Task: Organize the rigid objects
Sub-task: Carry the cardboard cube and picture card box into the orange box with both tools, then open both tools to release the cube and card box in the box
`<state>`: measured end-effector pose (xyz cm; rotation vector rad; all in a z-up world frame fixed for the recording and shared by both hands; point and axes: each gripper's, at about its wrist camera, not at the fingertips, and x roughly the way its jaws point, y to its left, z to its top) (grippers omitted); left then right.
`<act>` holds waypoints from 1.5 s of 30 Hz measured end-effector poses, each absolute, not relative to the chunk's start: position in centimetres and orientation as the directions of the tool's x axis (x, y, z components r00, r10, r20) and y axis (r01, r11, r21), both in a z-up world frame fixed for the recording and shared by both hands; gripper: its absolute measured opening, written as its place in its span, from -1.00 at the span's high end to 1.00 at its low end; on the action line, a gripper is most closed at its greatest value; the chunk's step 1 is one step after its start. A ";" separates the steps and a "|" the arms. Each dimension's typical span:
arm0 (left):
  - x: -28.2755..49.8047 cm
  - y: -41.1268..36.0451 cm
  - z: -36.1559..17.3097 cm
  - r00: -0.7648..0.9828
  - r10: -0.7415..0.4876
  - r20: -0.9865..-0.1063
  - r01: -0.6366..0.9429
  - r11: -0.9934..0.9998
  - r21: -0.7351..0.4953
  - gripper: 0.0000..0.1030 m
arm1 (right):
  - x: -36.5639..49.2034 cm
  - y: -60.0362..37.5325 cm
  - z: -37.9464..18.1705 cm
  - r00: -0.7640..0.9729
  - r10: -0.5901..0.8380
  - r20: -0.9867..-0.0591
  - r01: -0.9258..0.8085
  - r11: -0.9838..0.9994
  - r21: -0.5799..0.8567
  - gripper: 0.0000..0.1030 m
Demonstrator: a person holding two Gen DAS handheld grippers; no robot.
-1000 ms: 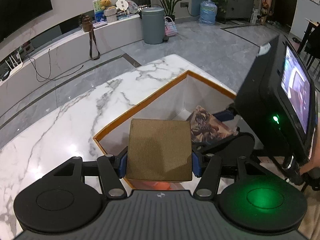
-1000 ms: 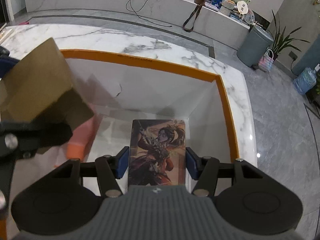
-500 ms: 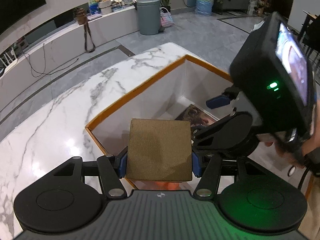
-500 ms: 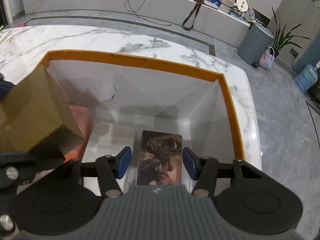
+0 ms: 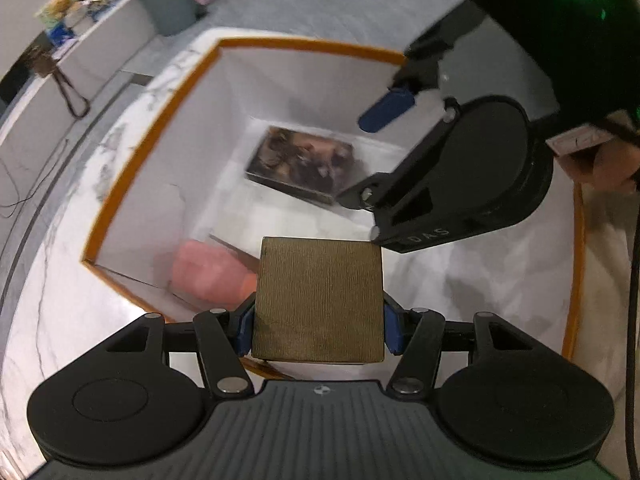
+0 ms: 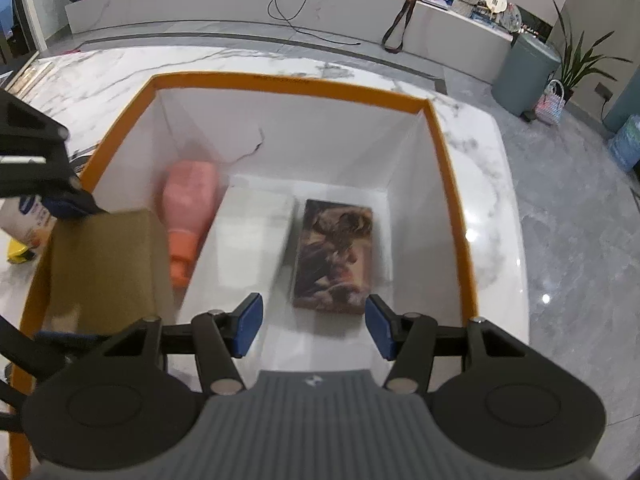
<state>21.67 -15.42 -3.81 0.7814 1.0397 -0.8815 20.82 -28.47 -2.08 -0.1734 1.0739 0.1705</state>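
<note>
Left tool (image 5: pixel 319 330) clamped on a brown cardboard box (image 5: pixel 319 298), blue pads pressed flat against both of its side faces, poised over the near-left part of a big orange-rimmed box (image 5: pixel 308 45) with white inner walls. Seen from the right wrist as the same brown block (image 6: pixel 106 264) at the left edge of the bin, above the rim. Right tool (image 6: pixel 314 326) hanging over the bin with jaws parted and nothing between the pads, clear air on either side; in the left wrist view, just one blue fingertip (image 5: pixel 387 111) and the black body of it, upper right, with a hand (image 5: pixel 606 164) behind. Lying flat on the bin floor, by the right wall: a box with dark printed artwork (image 6: pixel 334 256), just beyond the right tool's fingertips and not touched by them. On the floor along the left wall: a pink bottle with an orange cap (image 6: pixel 190 208), on its side, cap toward the camera. Between the two, a white flat box (image 6: pixel 248 236). Bin resting on a white marble surface (image 6: pixel 486 216). At far left on that surface, outside the bin, a white packet with blue print (image 6: pixel 24 220), partly hidden. Both views blurred.
</note>
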 end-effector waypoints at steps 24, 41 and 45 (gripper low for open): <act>19.9 -14.9 -4.5 0.285 -0.210 -0.935 0.920 0.334 0.205 -0.65 | 19.5 -25.7 -3.3 0.418 0.138 -0.898 -0.288 0.957 0.013 -0.10; 18.5 -8.7 2.4 0.335 -0.483 -0.809 0.840 0.542 0.024 -0.58 | 17.5 -25.9 0.4 0.509 0.107 -0.854 -0.203 0.979 0.002 -0.12; 17.7 -6.5 3.4 0.355 -0.509 -0.784 0.804 0.594 -0.021 -0.53 | 16.0 -25.3 1.9 0.533 0.140 -0.834 -0.203 0.979 0.035 -0.12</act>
